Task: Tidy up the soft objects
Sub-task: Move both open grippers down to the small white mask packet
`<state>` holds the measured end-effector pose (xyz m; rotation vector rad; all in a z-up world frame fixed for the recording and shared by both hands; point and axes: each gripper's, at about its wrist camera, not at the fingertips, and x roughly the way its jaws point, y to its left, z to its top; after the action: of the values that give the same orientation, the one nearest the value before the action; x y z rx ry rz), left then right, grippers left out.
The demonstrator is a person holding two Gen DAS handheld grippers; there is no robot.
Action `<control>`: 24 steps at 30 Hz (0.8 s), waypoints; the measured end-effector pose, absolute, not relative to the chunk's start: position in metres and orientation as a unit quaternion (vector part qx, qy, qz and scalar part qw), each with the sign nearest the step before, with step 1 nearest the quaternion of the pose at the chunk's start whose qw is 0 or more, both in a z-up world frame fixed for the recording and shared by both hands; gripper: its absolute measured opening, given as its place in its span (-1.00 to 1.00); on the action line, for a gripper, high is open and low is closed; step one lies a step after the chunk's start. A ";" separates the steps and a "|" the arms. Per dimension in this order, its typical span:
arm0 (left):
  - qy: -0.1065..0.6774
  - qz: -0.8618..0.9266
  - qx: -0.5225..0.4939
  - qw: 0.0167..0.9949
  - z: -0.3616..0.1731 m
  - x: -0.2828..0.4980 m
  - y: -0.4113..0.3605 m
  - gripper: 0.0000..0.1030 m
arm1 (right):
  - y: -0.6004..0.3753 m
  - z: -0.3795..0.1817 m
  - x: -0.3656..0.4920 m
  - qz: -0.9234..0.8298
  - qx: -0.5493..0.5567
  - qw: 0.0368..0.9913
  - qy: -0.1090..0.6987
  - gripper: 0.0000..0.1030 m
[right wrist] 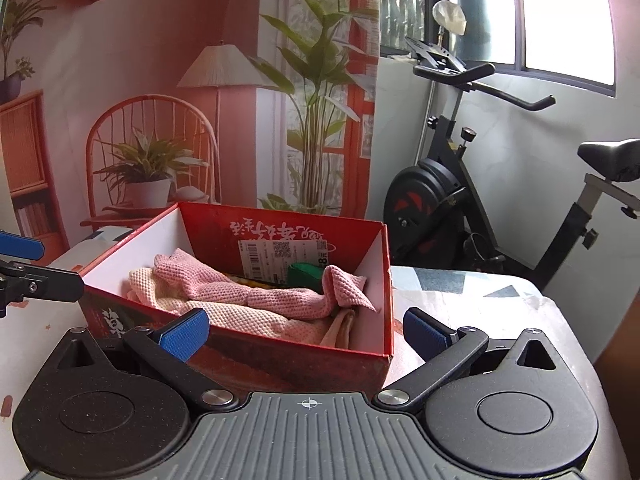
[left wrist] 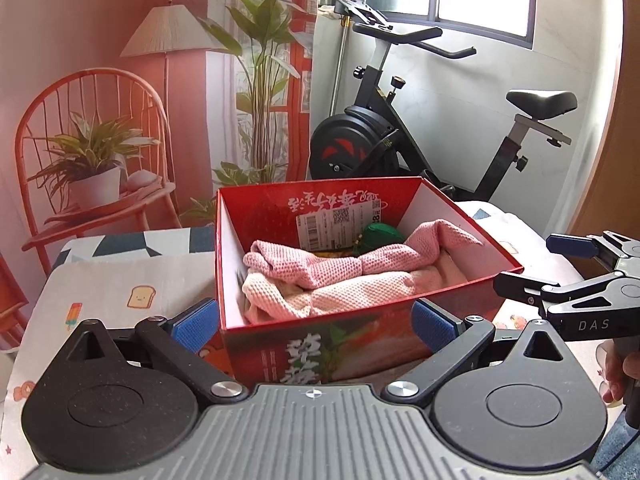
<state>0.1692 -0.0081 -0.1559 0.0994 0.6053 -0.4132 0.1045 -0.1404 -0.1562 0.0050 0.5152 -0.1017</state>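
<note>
A red cardboard box [left wrist: 320, 344] stands open on the table, close in front of both grippers. Inside it a pink knitted cloth [left wrist: 348, 264] lies draped over a paler cream cloth [left wrist: 340, 296], and a green soft item [left wrist: 380, 234] sits at the back wall beside a white label. My left gripper [left wrist: 315, 330] is open, its blue pads [left wrist: 196, 330] level with the box's near corners and holding nothing. My right gripper [right wrist: 305, 334] is open too and empty, just short of the box [right wrist: 280, 360], where the pink cloth [right wrist: 260, 292] and the green item [right wrist: 306, 274] also show.
A cartoon-printed cloth covers the table [left wrist: 120, 292]. An exercise bike [left wrist: 400, 140] stands behind the table on the right. A printed backdrop [left wrist: 100, 120] with a chair, plants and a lamp hangs on the left. A person's hand [left wrist: 616, 372] holds the right gripper [left wrist: 540, 264].
</note>
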 end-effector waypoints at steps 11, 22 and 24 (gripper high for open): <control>0.330 -0.200 0.039 0.922 -0.187 0.159 0.008 0.99 | -0.138 -0.192 0.085 -0.053 0.009 0.959 0.279 0.99; 0.381 -0.212 0.007 0.900 -0.231 0.165 0.013 0.71 | -0.132 -0.239 0.094 -0.036 0.032 0.944 0.328 0.99; 0.389 -0.218 0.002 0.895 -0.239 0.165 0.009 0.66 | -0.128 -0.244 0.096 -0.027 0.030 0.942 0.333 0.97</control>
<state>0.1650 0.0094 -0.2385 0.0039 0.8057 -0.4525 0.0958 -0.1276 -0.2445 0.0610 0.6784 -0.0549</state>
